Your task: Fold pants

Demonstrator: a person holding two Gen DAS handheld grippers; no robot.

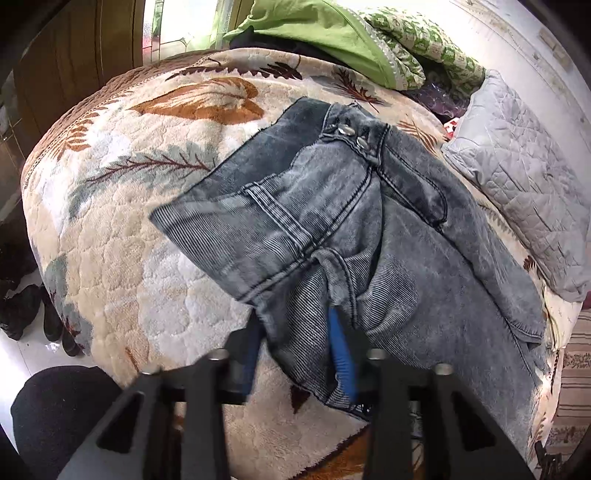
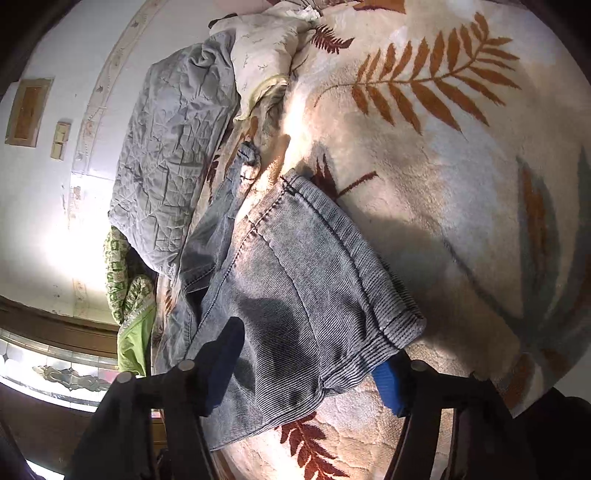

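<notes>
Two tools hold the same pair of jeans. The left tool (image 1: pixel 295 350) is clamped on a bunched fold of denim near the waist, its blue pads (image 1: pixel 341 354) pressed in from both sides. The right tool (image 2: pixel 306 363) has a wider stretch of denim near a leg hem between its blue pads (image 2: pixel 388 384); the cloth fills the gap and bulges over them, so it looks gripped as well.

The jeans (image 1: pixel 332 206) are grey-blue, faded, and lie crumpled on a bed, partly doubled over. In the left wrist view the waistband with its two metal buttons (image 1: pixel 352 134) points to the far side, and the legs run off to the near right. In the right wrist view the hem end (image 2: pixel 332 258) lies close to the tool.

The bed is covered by a fluffy cream blanket (image 1: pixel 129 184) with brown and grey-green leaf prints. A grey quilted pillow (image 1: pixel 517 184) lies just beside the jeans on the right. At the far end sits a heap of bedding, bright green cloth (image 1: pixel 325 33) and a green-and-white patterned piece (image 1: pixel 424 44). Dark shoes (image 1: pixel 29 314) stand on the pale floor at the left.
</notes>
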